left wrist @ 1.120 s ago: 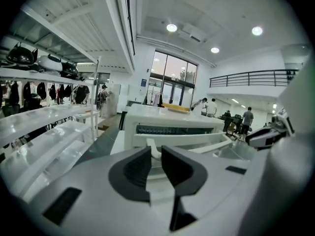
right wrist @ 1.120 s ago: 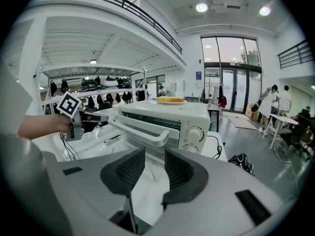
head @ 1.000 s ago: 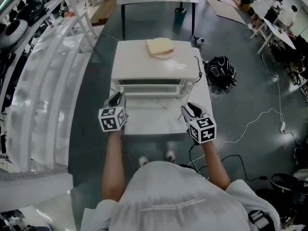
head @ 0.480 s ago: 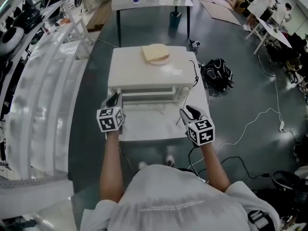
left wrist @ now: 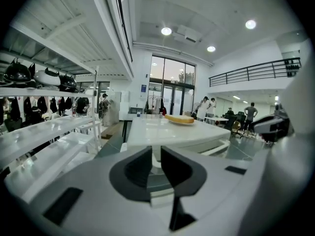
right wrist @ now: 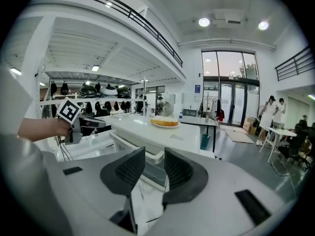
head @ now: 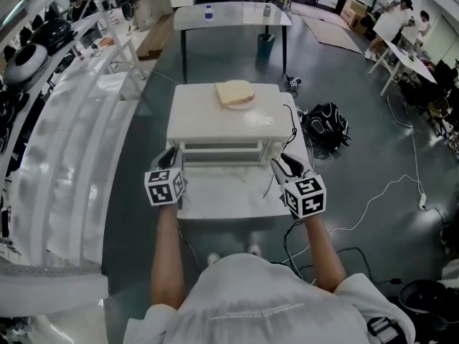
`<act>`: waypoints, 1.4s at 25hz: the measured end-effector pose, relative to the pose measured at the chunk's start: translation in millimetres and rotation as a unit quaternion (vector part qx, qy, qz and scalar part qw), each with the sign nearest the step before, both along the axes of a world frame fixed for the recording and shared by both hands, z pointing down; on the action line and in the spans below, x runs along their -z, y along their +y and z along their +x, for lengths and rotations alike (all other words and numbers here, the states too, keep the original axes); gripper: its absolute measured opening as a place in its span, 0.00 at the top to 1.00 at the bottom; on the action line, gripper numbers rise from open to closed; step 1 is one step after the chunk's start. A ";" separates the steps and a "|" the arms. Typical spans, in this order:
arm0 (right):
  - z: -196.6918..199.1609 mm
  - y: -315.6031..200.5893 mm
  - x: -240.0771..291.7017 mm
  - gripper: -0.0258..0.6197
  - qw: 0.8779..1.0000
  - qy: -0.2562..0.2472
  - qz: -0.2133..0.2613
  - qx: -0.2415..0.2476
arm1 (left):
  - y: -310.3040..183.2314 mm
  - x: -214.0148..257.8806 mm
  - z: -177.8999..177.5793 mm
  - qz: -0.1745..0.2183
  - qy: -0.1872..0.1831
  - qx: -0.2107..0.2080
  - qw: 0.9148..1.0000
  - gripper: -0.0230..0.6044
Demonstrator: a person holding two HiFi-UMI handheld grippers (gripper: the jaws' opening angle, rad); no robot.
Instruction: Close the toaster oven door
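- Glossy grey floor (head: 136, 213) surrounds a small white table (head: 215, 199), with a black backpack (head: 326, 120) lying to its right and white cables (head: 387, 185) trailing beyond.
- On the table stands a white toaster oven (head: 229, 124); a slice of bread (head: 235, 90) rests on a plate (head: 245, 104) on its roof.
- Toaster oven door (right wrist: 155, 175): open, its glass pane leaning forward out of the front, with the white handle (right wrist: 146, 153) along its top edge.
- Left gripper (head: 170, 156) is held at the oven's front left corner. Its jaws stand a narrow gap apart, pinching nothing.
- Right gripper (head: 285, 165) is held at the front right corner. Its jaws are parted too, and the door handle shows through the gap beyond the tips, not clamped.
- Shelving with dark helmets (head: 21, 56) lines the left side.
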State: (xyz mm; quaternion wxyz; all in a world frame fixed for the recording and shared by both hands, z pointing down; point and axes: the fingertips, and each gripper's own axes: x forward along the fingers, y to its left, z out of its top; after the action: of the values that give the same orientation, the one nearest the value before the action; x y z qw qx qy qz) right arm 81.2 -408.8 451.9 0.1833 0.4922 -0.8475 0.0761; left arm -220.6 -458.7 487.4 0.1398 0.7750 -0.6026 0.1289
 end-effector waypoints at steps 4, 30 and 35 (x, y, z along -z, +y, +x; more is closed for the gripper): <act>-16.5 -12.2 31.0 0.76 0.999 -0.016 0.026 0.025 | 8.0 34.8 -1.6 0.029 -0.015 -0.020 0.999 0.87; -109.7 -6.9 174.5 0.93 0.973 0.000 0.173 0.154 | 79.4 227.6 7.6 0.213 -0.111 -0.045 0.970 0.93; -115.4 1.0 181.1 0.94 0.970 0.005 0.178 0.165 | 93.0 237.6 11.6 0.219 -0.124 -0.050 0.967 0.93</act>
State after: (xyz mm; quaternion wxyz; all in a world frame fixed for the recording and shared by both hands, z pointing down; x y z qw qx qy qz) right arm -34.2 -407.7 270.8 0.1070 0.3708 -0.9160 -0.1094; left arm -209.0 -365.6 249.8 -0.1157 0.7939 -0.5892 0.0956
